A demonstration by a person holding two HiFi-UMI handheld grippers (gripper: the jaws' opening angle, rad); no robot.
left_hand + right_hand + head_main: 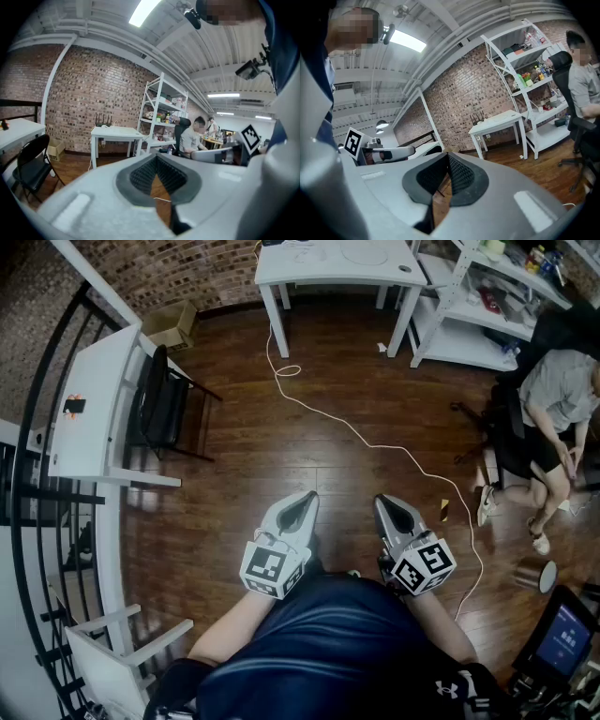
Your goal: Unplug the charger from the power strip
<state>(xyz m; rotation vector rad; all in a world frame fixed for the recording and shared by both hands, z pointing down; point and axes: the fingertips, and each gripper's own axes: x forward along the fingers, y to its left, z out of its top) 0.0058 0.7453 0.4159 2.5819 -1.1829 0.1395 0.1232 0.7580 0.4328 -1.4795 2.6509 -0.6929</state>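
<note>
My left gripper (302, 505) and right gripper (392, 507) are held side by side close to my body, above the wooden floor, both pointing forward. Each is shut, with nothing between its pads. In the left gripper view the ribbed pads of the left gripper (157, 158) meet at the tip; the right gripper view shows the same for the right gripper (447, 158). A long white cable (375, 444) runs across the floor from the white table (328, 268) toward my right. I cannot make out a power strip or a charger in any view.
A black folding chair (164, 409) stands beside a white desk (89, 399) on the left. At the back right is a white shelf unit (469, 324), with a seated person (553, 418) on the right. A screen on a stand (562, 634) stands near my right side.
</note>
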